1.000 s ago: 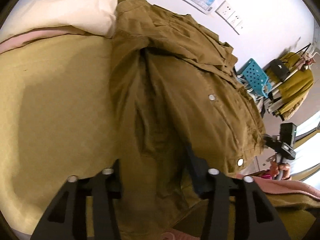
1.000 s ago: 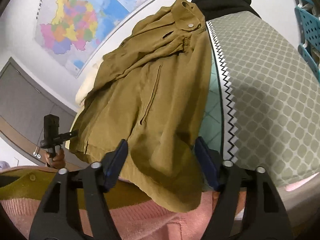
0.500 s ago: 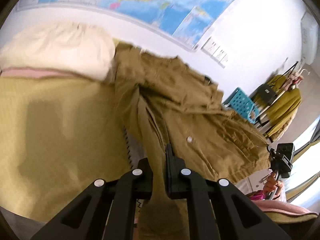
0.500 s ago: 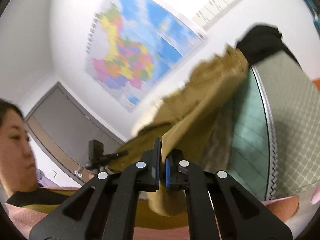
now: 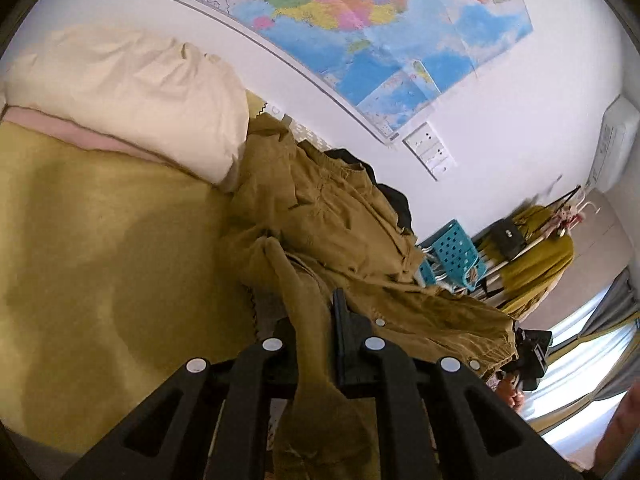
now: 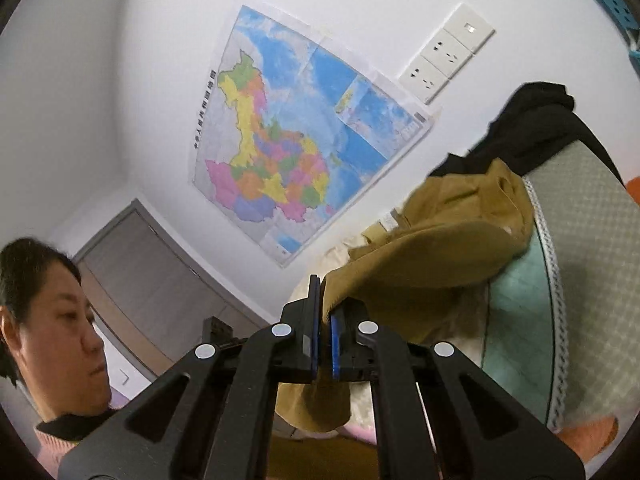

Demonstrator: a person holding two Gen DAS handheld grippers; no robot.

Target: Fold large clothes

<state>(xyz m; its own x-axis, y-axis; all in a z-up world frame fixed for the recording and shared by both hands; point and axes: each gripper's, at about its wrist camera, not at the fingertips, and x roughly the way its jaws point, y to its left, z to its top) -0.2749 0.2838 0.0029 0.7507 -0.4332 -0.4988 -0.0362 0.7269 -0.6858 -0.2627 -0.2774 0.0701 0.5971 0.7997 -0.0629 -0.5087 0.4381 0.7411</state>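
Observation:
An olive-brown jacket (image 5: pixel 340 224) with snap buttons lies on the bed, its far end near the wall and its near hem lifted. My left gripper (image 5: pixel 316 316) is shut on a bunched fold of the jacket's hem, with cloth hanging between the fingers. My right gripper (image 6: pixel 325 308) is shut on another edge of the same jacket (image 6: pixel 436 248) and holds it raised above the patterned bedspread (image 6: pixel 584 264).
A cream pillow (image 5: pixel 128 92) lies on the mustard blanket (image 5: pixel 92 264) to the left. A black garment (image 6: pixel 536 120) sits at the bed's far end. A blue crate (image 5: pixel 452 252) and a clothes rack (image 5: pixel 536 248) stand at the right. The person's face (image 6: pixel 60 328) is close on the right gripper's left.
Both grippers went from open around the jacket's hem to shut on it, then lifted it. Both views tilted up toward the wall map.

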